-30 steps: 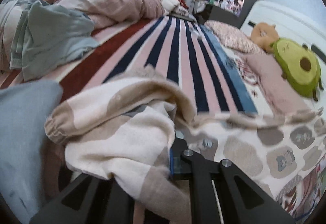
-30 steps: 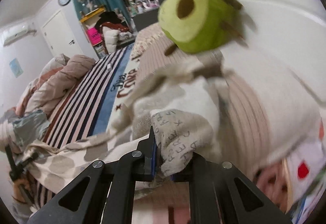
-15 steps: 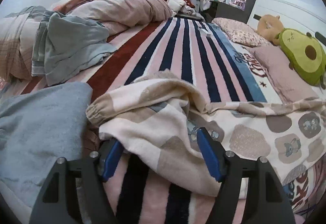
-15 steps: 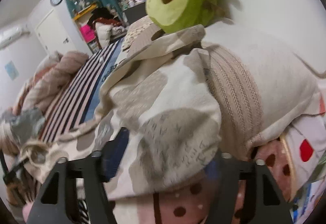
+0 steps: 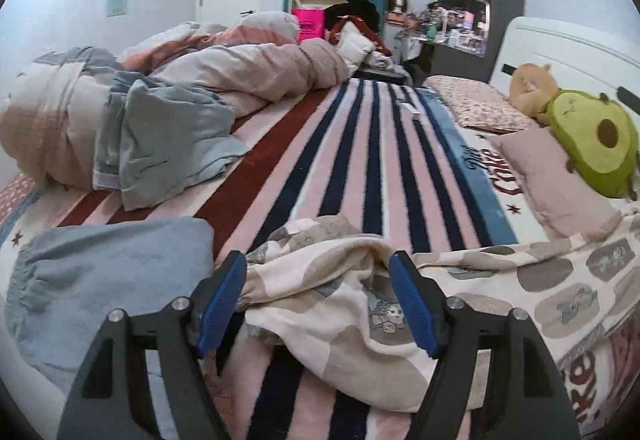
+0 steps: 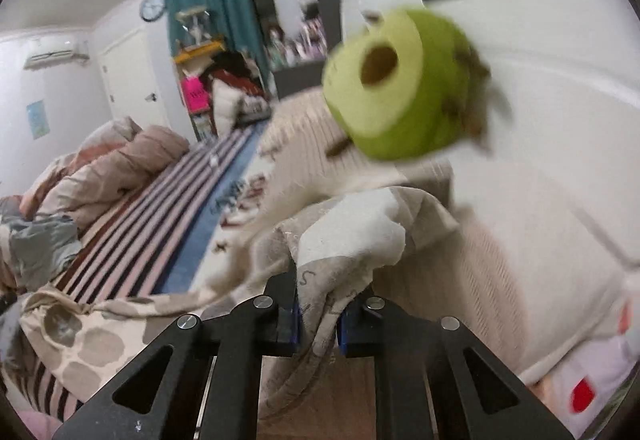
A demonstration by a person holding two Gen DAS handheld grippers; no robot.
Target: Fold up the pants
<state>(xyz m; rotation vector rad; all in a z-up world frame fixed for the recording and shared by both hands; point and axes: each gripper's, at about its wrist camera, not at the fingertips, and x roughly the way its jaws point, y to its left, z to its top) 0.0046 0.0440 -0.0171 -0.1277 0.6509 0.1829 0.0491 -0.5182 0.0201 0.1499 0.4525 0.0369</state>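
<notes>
The pants are cream with beige patches and small cartoon prints. They lie stretched across the near end of the striped bed. My left gripper is open, its blue pads either side of a bunched cuffed end of the pants, not clamping it. In the right wrist view my right gripper is shut on the other end of the pants, which is lifted and bunched above the jaws near a white pillow.
A folded blue-grey garment lies left of the left gripper. A rumpled duvet and grey clothes fill the far left. An avocado plush, also blurred in the right wrist view, and pillows sit by the headboard.
My left gripper let go of the pants cuff and opened, then drew back slightly. My right gripper opened half a second ago and has shut again on the pants end, lifting it.
</notes>
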